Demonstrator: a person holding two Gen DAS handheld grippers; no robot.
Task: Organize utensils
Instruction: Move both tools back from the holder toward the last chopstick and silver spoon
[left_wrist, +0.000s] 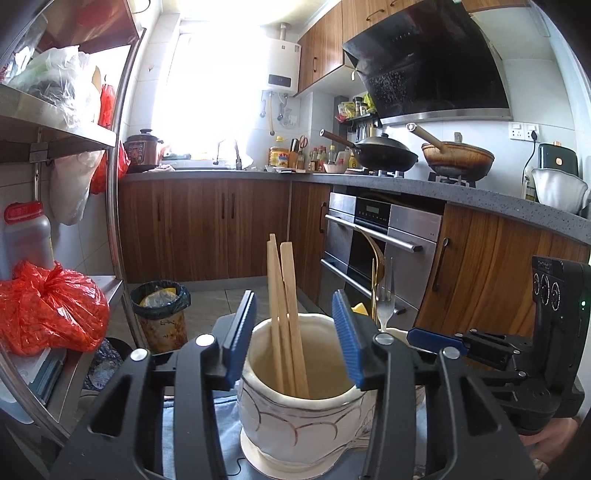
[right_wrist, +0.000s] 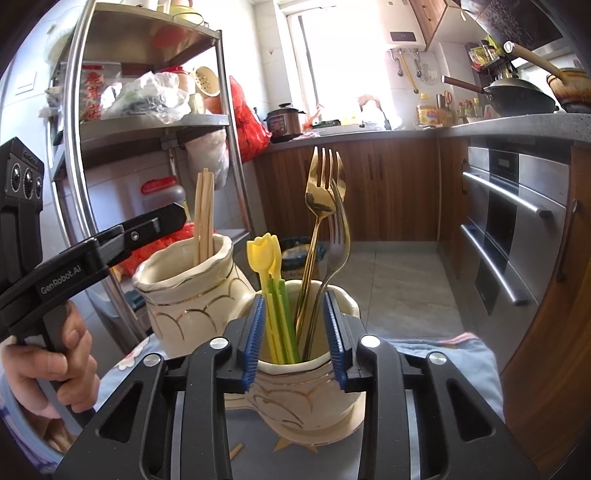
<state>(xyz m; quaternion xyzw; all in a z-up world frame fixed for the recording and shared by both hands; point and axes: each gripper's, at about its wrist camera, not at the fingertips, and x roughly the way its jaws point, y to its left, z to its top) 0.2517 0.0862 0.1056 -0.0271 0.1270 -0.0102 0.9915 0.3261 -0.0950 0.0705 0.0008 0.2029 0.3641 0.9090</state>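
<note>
Both tools released — left tool (left_wrist: 293, 332) astride the chopstick jar (left_wrist: 299, 417), right tool (right_wrist: 295, 332) astride the cutlery jar (right_wrist: 306, 387).

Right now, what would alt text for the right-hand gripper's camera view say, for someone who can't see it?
Two blue-padded fingers of the right gripper stand open on either side of a cream ceramic holder containing a gold fork, a silver fork and yellow-green plastic sticks. Left of it, a matching holder holds wooden chopsticks, with the left gripper beside them.
</note>
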